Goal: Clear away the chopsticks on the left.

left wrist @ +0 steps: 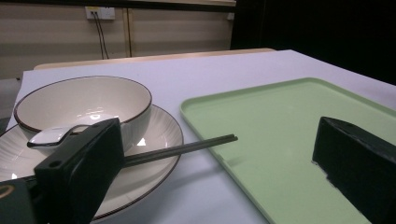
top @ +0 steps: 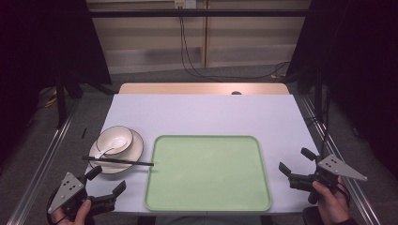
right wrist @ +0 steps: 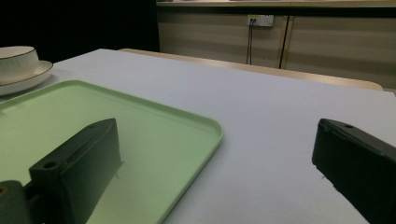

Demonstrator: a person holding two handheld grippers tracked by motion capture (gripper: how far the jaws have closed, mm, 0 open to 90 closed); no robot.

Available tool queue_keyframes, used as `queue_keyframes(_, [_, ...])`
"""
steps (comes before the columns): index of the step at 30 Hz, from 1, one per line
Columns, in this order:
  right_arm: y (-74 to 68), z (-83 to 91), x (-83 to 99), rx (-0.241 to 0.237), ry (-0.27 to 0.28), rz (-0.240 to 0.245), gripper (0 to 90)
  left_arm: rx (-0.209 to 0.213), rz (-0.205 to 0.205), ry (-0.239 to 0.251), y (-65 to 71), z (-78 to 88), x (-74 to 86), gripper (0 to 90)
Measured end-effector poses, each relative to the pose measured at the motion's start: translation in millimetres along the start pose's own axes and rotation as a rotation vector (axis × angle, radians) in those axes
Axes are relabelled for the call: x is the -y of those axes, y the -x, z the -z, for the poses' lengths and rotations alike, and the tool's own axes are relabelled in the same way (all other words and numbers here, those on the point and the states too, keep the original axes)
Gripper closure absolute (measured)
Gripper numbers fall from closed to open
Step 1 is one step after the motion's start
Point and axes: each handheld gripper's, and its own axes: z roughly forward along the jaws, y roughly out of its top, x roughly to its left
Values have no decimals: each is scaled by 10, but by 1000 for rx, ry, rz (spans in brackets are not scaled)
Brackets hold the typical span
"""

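Taking the pale green rounded-corner plastic tray (top: 209, 173) as the landmark: nearest the person, the left gripper (top: 107, 180) is held in a hand just off the tray's near left corner, its black jaws spread apart with nothing between them; the right gripper (top: 293, 161) is held off the tray's near right corner, its jaws likewise spread and pinching nothing; just left of the tray stands a cream ribbed ceramic plate with a dark rim (top: 136, 149); on the plate sits a cream ceramic bowl with a dark rim (top: 114, 139), and in the bowl lies a white ceramic spoon (top: 110, 146); a pair of dark chopsticks (top: 118, 161) lies across the plate's near edge, tips reaching the tray's left rim; all rest on a pale lilac table surface (top: 202, 115); no readable writing or brand shows anywhere.
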Motion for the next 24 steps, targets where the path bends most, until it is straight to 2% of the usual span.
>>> queue_keyframes(7, [-16,-22,4,-7,-7,11,5,2,-2,-2,-22,26,1,20])
queue_keyframes(14, [-17,-27,15,-20,-20,-8,5,21,-20,-23,-41,22,-23,21])
queue_keyframes(17, [-15,-21,14,-15,-19,-13,6,51,-41,-46,-58,31,-45,21])
queue_keyframes(18, [-17,-21,13,-15,-19,-14,9,66,-46,-67,-78,35,-49,24])
queue_keyframes(21, [-21,-32,15,-30,-9,-50,11,67,-61,-81,-110,52,-55,36])
queue_keyframes(22, [-21,-32,15,-30,-9,-50,11,65,-53,-89,-129,60,-57,36])
queue_keyframes(24, [-18,-33,20,-32,-15,-12,11,76,-67,-123,-204,79,-54,36])
